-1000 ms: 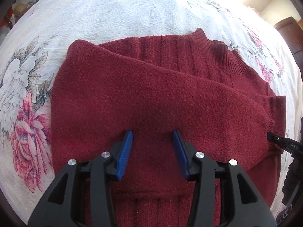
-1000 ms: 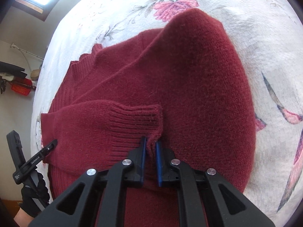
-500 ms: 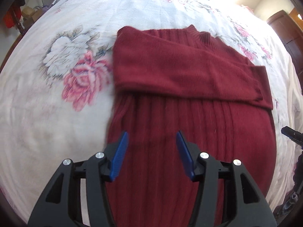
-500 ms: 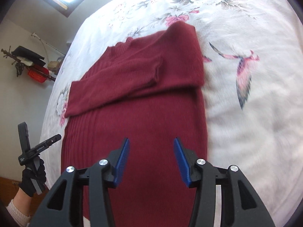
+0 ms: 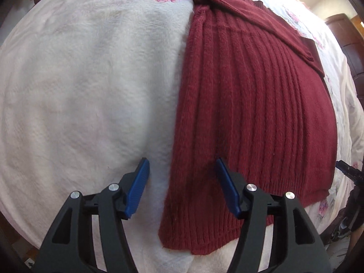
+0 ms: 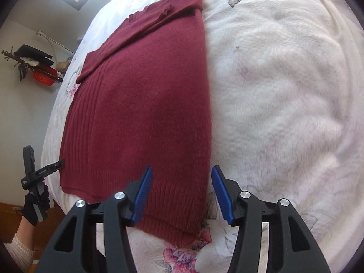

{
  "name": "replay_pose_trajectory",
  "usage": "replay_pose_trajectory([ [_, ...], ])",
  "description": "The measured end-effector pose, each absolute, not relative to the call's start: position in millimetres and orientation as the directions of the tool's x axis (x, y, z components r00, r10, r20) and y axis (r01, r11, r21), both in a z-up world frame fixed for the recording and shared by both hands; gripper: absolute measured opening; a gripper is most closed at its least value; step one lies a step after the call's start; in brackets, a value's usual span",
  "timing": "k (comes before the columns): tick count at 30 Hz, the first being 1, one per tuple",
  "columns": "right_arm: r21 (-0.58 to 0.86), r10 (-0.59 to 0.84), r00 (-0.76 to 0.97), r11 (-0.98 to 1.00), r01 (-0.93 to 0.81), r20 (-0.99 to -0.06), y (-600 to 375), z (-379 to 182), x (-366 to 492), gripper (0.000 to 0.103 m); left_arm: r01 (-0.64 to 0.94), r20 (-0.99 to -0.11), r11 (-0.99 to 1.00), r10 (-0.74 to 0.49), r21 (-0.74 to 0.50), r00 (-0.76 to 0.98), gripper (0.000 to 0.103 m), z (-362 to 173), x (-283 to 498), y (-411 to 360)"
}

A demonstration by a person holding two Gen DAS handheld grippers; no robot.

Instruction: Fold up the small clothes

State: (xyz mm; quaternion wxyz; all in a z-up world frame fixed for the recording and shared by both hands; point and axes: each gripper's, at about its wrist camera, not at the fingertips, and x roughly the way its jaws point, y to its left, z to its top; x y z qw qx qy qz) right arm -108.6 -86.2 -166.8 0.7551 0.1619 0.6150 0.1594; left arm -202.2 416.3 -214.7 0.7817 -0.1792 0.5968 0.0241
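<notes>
Red knit sweater (image 5: 254, 104) lies flat on the bed (image 5: 79, 79), collar end far from the cameras, hem (image 5: 216, 238) nearest. Both sleeves folded across the chest, so the body is a long strip; judged next step is lifting the hem corners and folding up toward the collar. Left tongs (image 5: 182, 186) are spread wide, nothing between them, hovering over the hem's left corner: left finger over bare bedspread, right finger (image 5: 227, 188) over the ribbing, so the side edge runs between them. Right tongs (image 6: 180, 192) likewise spread and empty, straddling the right side edge near the hem band (image 6: 173, 211), left finger over knit, right finger over the bedspread. Cannot tell if either set touches the fabric yet. To do it well: bring each set down low and close on the ribbed band itself, right at the corner, catching every layer of the knit and none of the fluffy bedspread underneath, which looks easy to snag. Grip both corners at matching depth so the fold line stays square. Lift just enough to clear, carry both sides together at even pace, keep the hem taut between them so the middle doesn't sag. The right corner sits near the bed's edge in the right view, so approach from above, not from the side.
</notes>
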Motion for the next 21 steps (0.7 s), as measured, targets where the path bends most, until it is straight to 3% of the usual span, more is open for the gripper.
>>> replay_pose_trajectory([
  [5,0.517,0.520,0.213,0.853,-0.073,-0.827,-82,-186,-148,0.055,-0.197,-0.893,0.922,-0.241,-0.333,0.381,0.066,-218,-242,404],
  [10,0.533,0.529,0.254,0.844,-0.058,-0.810,-78,-191,-170,0.054,-0.166,-0.889,0.937,-0.220,-0.307,0.402,0.067,-217,-269,391],
  [21,0.648,0.613,0.250,0.757,0.085,-0.749,-93,-204,-164,0.057,-0.230,-0.862,0.866,-0.344,-0.444,0.371,0.065,-226,-241,379],
])
